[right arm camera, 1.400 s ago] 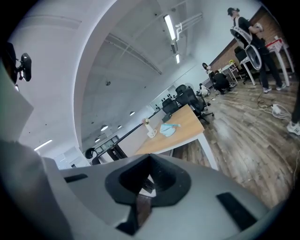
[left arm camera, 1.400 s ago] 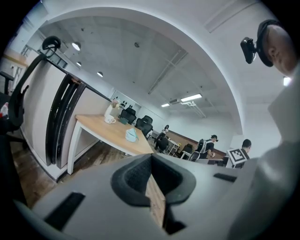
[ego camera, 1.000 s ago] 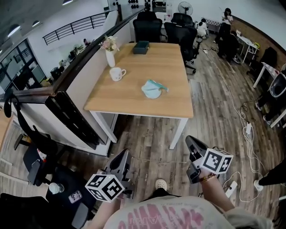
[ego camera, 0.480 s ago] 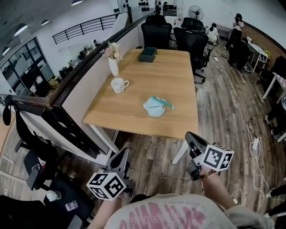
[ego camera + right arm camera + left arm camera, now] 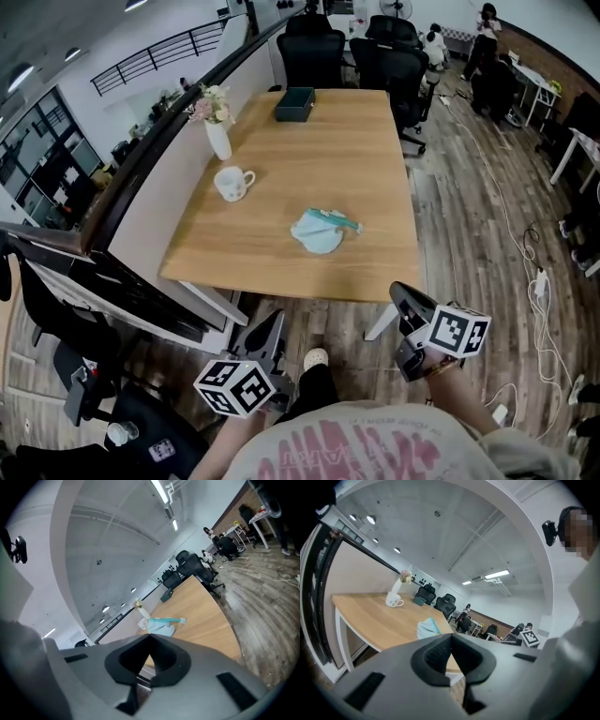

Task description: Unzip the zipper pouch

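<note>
A light blue zipper pouch (image 5: pixel 319 230) with a teal zip strip lies on the wooden table (image 5: pixel 356 169), toward its near right part; it also shows in the left gripper view (image 5: pixel 427 628) and the right gripper view (image 5: pixel 161 624). My left gripper (image 5: pixel 275 326) is held low in front of the table's near edge, jaws shut and empty. My right gripper (image 5: pixel 401 297) is also short of the table near its right corner, shut with nothing in it. Both are well apart from the pouch.
A white mug (image 5: pixel 231 183), a white vase with flowers (image 5: pixel 217 131) and a dark box (image 5: pixel 294 103) stand on the table. A partition wall (image 5: pixel 159 197) runs along its left side. Black office chairs (image 5: pixel 394 66) stand at the far end. Cables (image 5: pixel 511 234) lie on the wood floor at right.
The table has come closer in the head view and both grippers have advanced toward its near edge. Both stay shut.
</note>
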